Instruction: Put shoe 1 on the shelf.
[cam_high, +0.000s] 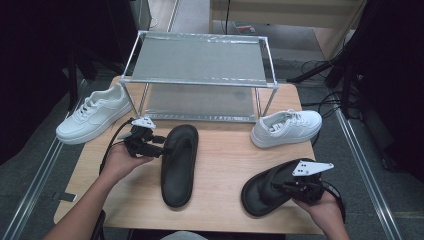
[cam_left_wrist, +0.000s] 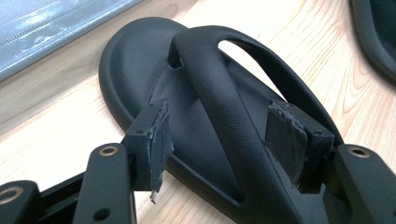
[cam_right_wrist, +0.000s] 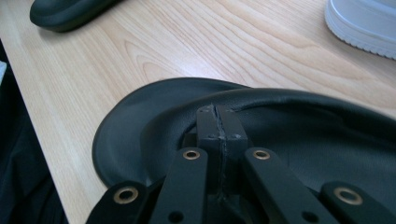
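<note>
Two black sandals on the wooden table (cam_high: 225, 165), a two-tier metal shoe rack (cam_high: 200, 75) at the far edge, one white sneaker (cam_high: 95, 120) off the rack's left end, the other white sneaker (cam_high: 286, 128) by its right leg. Your left gripper (cam_high: 161, 148) sits at the left side of the left sandal (cam_high: 179, 165); that sandal lies flat, long axis running from you toward the rack, toe end near the bottom shelf. In the left gripper view the jaws stand spread with the strap (cam_left_wrist: 224, 102) running up between them; the torn pads (cam_left_wrist: 285, 140) sit either side of it and do not press it, so nothing is gripped yet there. Strap lies straight ahead of the jaws, already inside the gap: closing is what's left, by my read. Your right gripper (cam_high: 289, 188) is on the right sandal (cam_high: 270, 187) near the front right corner of the table, that sandal angled, long axis running diagonally. In the right gripper view the right gripper (cam_right_wrist: 218, 122) has its jaws pressed together, pad against pad, tips down at the sandal's edge (cam_right_wrist: 154, 121); you can't tell if a thin bit of the rim is pinched between them. Each hand is nearer its own sandal; rack is well beyond both.
</note>
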